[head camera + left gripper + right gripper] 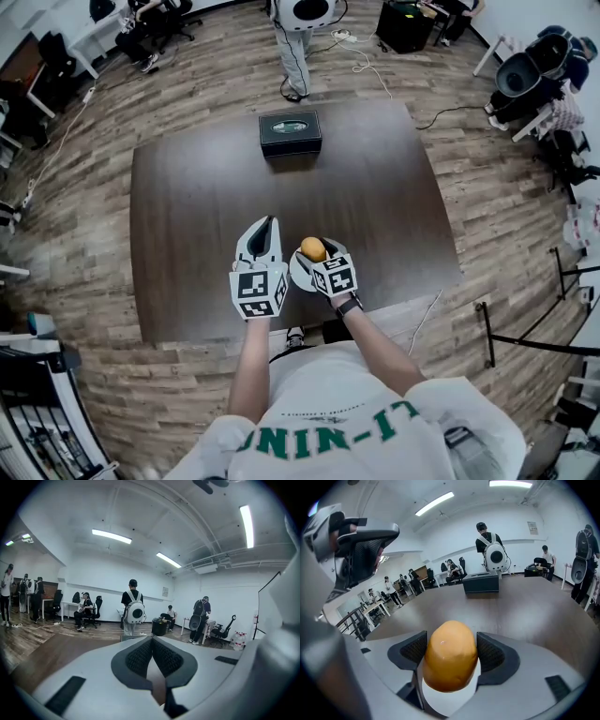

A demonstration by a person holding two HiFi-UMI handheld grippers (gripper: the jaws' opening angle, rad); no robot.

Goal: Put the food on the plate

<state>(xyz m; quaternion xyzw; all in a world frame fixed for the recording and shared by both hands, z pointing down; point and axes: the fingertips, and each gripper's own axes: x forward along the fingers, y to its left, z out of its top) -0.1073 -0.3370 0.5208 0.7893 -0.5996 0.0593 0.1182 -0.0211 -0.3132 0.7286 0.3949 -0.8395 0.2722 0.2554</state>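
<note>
An orange-yellow rounded piece of food sits between the dark pads of my right gripper, which press on both of its sides. A white plate lies right under it. From the head view the food and right gripper hover over the plate near the table's front edge. Just to the left, my left gripper is held above the table with its pads closed together on nothing.
A black box stands at the far middle of the dark brown table. A person with a white backpack stands beyond the table's far edge. Chairs, desks and other people line the room's walls.
</note>
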